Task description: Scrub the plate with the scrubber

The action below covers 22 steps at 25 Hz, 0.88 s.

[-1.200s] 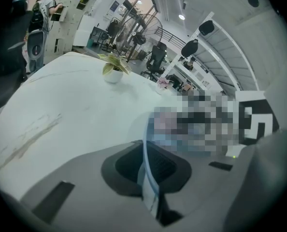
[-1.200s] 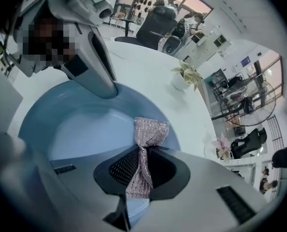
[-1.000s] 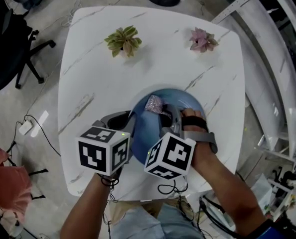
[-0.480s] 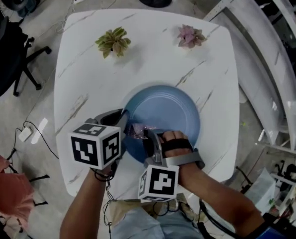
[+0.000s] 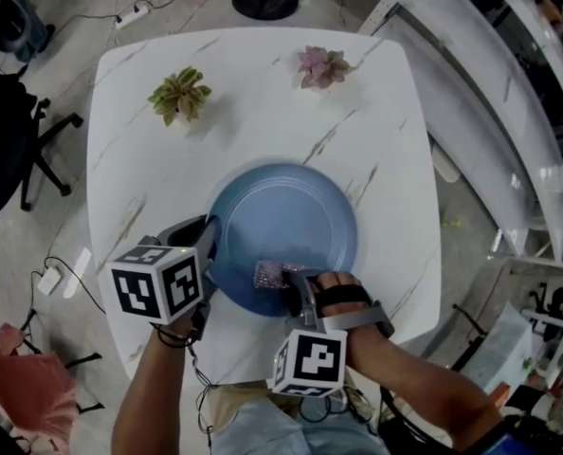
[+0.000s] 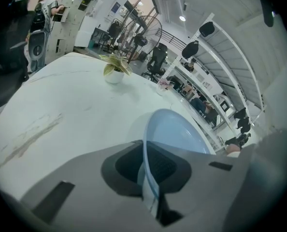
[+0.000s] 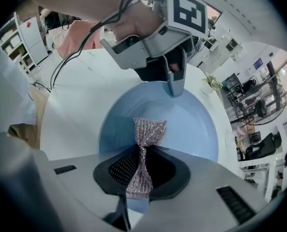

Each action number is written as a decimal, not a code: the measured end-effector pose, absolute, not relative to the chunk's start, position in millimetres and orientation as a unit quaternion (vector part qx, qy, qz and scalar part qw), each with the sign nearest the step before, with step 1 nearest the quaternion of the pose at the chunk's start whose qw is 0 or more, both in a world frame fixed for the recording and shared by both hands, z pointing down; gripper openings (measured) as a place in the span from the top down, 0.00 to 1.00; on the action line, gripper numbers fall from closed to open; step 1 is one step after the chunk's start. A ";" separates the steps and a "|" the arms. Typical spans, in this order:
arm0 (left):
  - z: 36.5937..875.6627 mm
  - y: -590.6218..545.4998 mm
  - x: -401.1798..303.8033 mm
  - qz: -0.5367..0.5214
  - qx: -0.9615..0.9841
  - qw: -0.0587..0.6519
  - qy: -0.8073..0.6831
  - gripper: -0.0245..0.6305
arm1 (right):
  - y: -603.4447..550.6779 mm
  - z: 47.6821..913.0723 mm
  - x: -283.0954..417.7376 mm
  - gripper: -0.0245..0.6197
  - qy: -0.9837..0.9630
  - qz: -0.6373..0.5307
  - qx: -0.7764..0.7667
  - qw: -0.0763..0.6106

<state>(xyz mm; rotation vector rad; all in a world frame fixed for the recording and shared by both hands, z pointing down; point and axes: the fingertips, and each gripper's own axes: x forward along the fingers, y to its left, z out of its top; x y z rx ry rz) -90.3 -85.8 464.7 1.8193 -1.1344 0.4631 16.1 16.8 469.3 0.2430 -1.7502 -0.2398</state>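
Observation:
A blue plate (image 5: pixel 286 221) lies on the white marble table (image 5: pixel 263 121), near its front edge. My left gripper (image 5: pixel 208 240) is shut on the plate's left rim; in the left gripper view the rim (image 6: pixel 147 175) runs edge-on between the jaws. My right gripper (image 5: pixel 289 284) is shut on a pinkish mesh scrubber (image 5: pixel 269 274), which rests on the plate's near part. In the right gripper view the scrubber (image 7: pixel 146 139) sticks out of the jaws over the plate (image 7: pixel 187 124), and the left gripper (image 7: pixel 175 88) clamps the far rim.
A green potted plant (image 5: pixel 178 93) and a pink one (image 5: pixel 322 66) stand at the table's far side. A black office chair (image 5: pixel 11 150) is on the floor to the left. White metal racking (image 5: pixel 490 112) runs along the right.
My right gripper has dragged the scrubber from the plate's far-left part across it to the near edge. The left gripper has kept its hold on the rim.

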 end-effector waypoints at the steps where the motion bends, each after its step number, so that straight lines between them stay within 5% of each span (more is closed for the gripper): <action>1: 464.7 -85.9 -90.2 0.188 0.738 0.456 -0.460 0.94 | 15.2 469.2 20.6 0.85 -0.760 -0.099 0.111 0.633; 22: 462.7 -85.7 -86.9 0.192 0.740 0.457 -0.455 0.94 | -104.1 469.6 55.5 0.85 -0.708 -0.052 0.233 0.665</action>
